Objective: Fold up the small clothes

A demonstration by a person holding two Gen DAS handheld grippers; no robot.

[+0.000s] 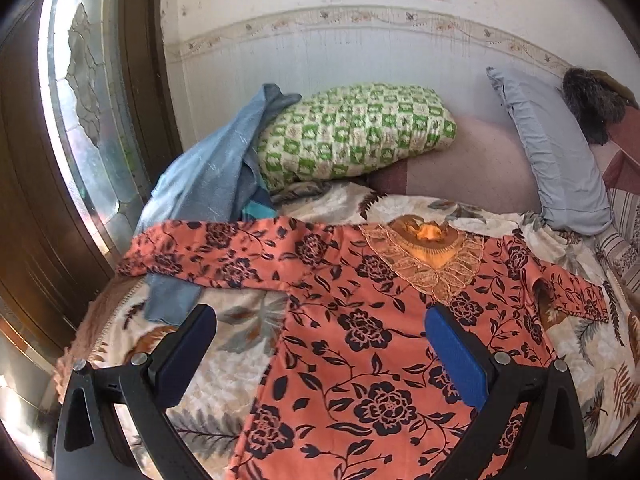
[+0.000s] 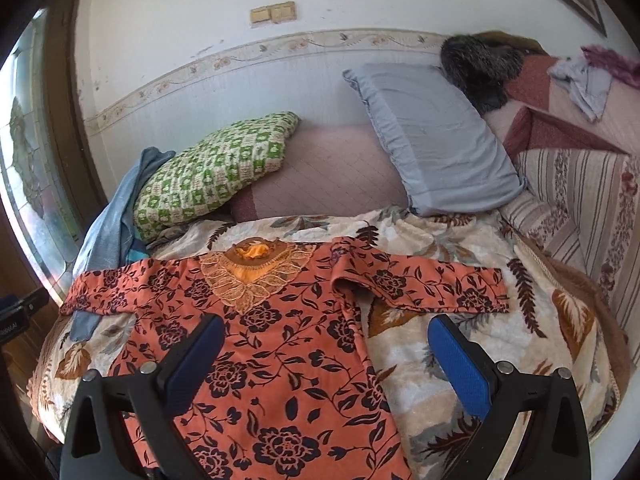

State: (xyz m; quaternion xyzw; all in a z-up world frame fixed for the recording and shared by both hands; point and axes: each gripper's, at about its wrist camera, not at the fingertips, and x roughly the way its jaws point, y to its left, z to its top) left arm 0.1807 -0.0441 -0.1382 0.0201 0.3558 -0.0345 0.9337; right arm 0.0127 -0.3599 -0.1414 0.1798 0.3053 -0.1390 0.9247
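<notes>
Though a strip of lettering showed at nine o'clock in the right wrist view, it was too blurred to read. The orange floral blouse (image 1: 360, 340) (image 2: 280, 360) lay spread flat on the leaf-print blanket (image 1: 248, 332) (image 2: 460, 360). Above it hung the left gripper (image 1: 320, 320) and right gripper (image 2: 326, 330), both spread wide, pinching nothing.

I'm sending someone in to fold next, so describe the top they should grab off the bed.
On the bed's leaf-patterned blanket, nearest the front edge, the orange floral top lies spread flat with both sleeves out. Unlike the green checked pillow and blue cloth behind it, it has a gold lace neckline.
</notes>
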